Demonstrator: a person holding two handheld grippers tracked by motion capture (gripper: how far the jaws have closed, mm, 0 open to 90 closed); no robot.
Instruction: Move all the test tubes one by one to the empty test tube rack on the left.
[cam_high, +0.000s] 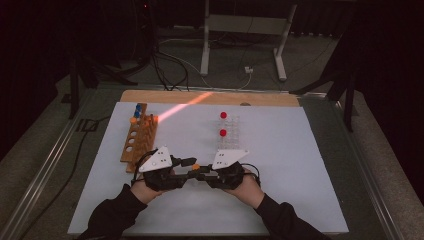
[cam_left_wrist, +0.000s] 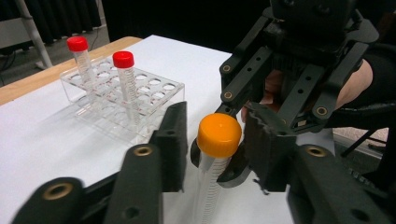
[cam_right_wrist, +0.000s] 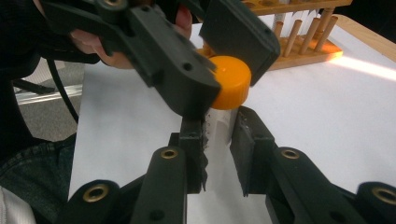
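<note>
Right gripper (cam_right_wrist: 217, 154), held low over the table: its jaws are clamped on the clear graduated body of a test tube (cam_right_wrist: 219, 123), which stands upright between them, its orange cap (cam_right_wrist: 229, 81) just above the pads. This grip appears to serve as a fixed anchor, keeping the tube from turning or tipping while the cap is worked.

Left gripper (cam_right_wrist: 212, 60), directly opposite and nose to nose with the right one: its jaws bracket the orange cap from both sides. In the right gripper view one pad seems pressed on the cap; in the left gripper view a slight gap shows on one side, so firm contact on both pads cannot be told. The opposed arrangement suggests an unscrewing or tightening step, one tool holding the body, the other the cap.

In the high view the two grippers (cam_high: 194, 172) meet at the near edge of the white table (cam_high: 280, 200), the cap a small orange spot between them.

Beyond the right gripper, a clear plastic rack (cam_left_wrist: 154, 91) holds two red-capped tubes (cam_left_wrist: 123, 79) upright. Beyond the left gripper, a wooden rack (cam_high: 137, 140) carries tubes with blue and orange caps at its far end.
</note>
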